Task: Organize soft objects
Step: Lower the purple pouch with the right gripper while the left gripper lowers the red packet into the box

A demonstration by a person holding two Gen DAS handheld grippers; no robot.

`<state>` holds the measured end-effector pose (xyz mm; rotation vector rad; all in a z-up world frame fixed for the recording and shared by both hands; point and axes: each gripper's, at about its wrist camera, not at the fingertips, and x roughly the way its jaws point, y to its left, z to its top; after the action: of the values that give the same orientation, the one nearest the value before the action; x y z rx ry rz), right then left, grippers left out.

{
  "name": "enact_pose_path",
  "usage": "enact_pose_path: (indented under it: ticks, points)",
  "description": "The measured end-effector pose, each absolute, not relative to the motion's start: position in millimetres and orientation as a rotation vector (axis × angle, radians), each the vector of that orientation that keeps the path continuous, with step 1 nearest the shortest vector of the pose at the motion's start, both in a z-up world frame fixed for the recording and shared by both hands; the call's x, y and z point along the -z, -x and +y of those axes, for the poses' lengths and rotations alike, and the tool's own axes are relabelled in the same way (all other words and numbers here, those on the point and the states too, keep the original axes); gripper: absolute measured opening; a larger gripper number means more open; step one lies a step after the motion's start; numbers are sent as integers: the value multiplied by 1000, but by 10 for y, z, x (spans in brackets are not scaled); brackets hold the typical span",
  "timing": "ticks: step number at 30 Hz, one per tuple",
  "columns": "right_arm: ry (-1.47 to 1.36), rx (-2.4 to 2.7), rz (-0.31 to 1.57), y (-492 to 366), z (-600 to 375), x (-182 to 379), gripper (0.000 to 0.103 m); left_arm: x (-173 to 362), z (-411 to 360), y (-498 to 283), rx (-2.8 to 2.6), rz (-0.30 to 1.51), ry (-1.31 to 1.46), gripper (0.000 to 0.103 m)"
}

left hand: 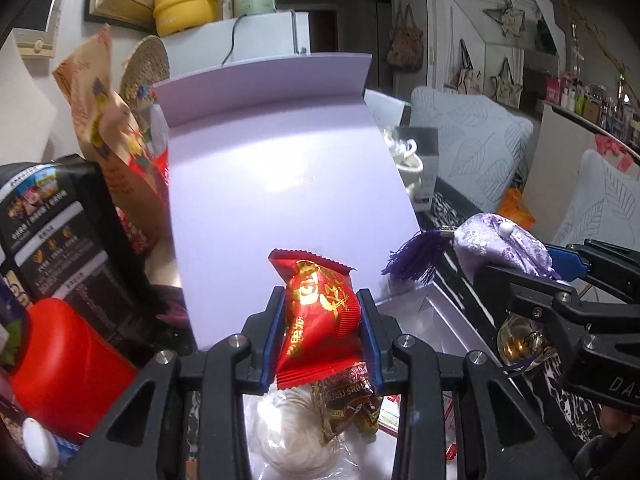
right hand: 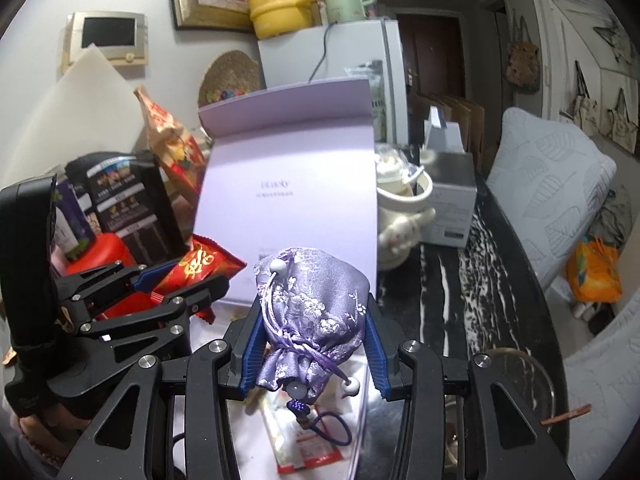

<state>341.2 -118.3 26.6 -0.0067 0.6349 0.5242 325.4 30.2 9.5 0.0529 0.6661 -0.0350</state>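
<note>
My left gripper point(left hand: 320, 304) is shut on a red snack packet point(left hand: 320, 312) with gold print, held above an open lavender box point(left hand: 436, 316) whose lid point(left hand: 280, 168) stands upright behind. My right gripper point(right hand: 316, 320) is shut on a purple brocade drawstring pouch point(right hand: 316, 308) with beads and a tassel, also held over the box point(right hand: 360, 384). The pouch point(left hand: 504, 248) and right gripper show at the right of the left wrist view; the red packet point(right hand: 200, 268) and left gripper point(right hand: 176, 280) show at the left of the right wrist view. Snack packets point(left hand: 348, 404) and a white bundle point(left hand: 296, 432) lie in the box.
A red container point(left hand: 68, 360), a black snack box point(left hand: 56, 224) and a brown paper bag point(left hand: 100, 120) crowd the left. A white plush-shaped cup point(right hand: 404, 208) and grey box point(right hand: 452, 200) stand at right on the black marbled table point(right hand: 472, 280). A glass point(right hand: 520, 380) is near right.
</note>
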Motion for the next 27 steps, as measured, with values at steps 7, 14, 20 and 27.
enact_pose_path:
  ticks: [7,14,20,27]
  points:
    - [23,-526,685,-3487,-1113,-126,43,83,290,-3374,50,731,-35,34]
    - [13,-543,723,-3543,-1077,-46,43,261,353,-3478,46,806,1,34]
    - [11,-528,760,-3602,-1091,19,43,387,357,-3531,35,844,5,34]
    - [19,-524,798,-3654,-1051,121,43,464,382,-3600,21,891,30,35]
